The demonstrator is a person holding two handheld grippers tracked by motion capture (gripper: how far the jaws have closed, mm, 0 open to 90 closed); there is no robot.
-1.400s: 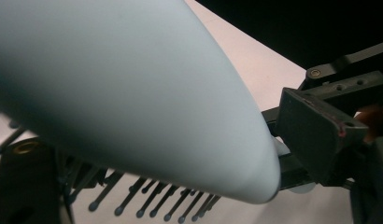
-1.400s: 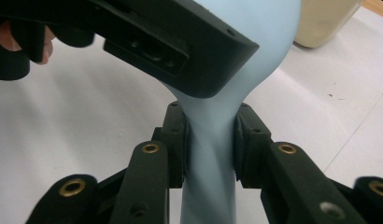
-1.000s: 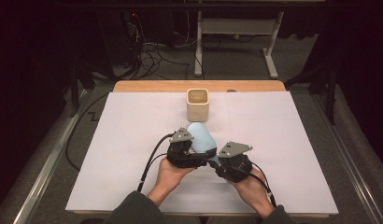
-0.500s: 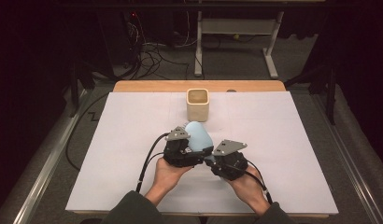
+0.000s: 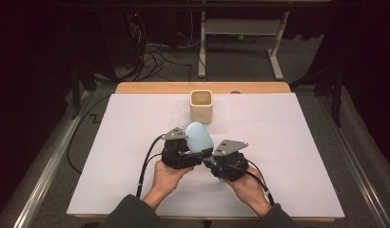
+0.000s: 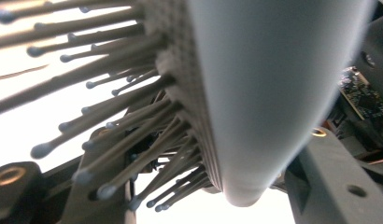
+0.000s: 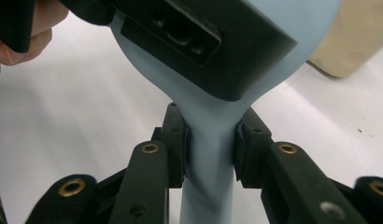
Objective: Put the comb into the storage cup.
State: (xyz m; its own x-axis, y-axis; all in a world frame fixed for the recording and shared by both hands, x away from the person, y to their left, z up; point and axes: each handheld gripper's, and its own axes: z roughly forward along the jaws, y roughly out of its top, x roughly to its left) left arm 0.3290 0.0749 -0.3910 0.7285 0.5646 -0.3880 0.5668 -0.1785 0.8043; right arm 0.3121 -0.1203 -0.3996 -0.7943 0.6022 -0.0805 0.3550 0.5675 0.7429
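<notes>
A light blue hairbrush [image 5: 199,137] is held above the white table between both grippers. My right gripper [image 7: 209,140] is shut on its thin handle [image 7: 208,186], one pad pressing each side. My left gripper [image 5: 192,151] is closed over the brush head, with one black finger [image 7: 194,42] lying across the smooth back. In the left gripper view the grey bristles [image 6: 110,116] fan out to the left of the brush back [image 6: 273,93], very close to the camera. In the high view my right gripper [image 5: 211,161] sits just right of the left one, and the two hands nearly touch.
A beige square cup [image 5: 201,105] stands upright just beyond the brush, near the table's far edge; it also appears in the right gripper view as a beige cup [image 7: 358,37]. The white sheet [image 5: 297,142] covers the table. Cables [image 5: 145,166] trail back from the grippers.
Both hands and the brush have drifted slightly left. The grips look the same.
</notes>
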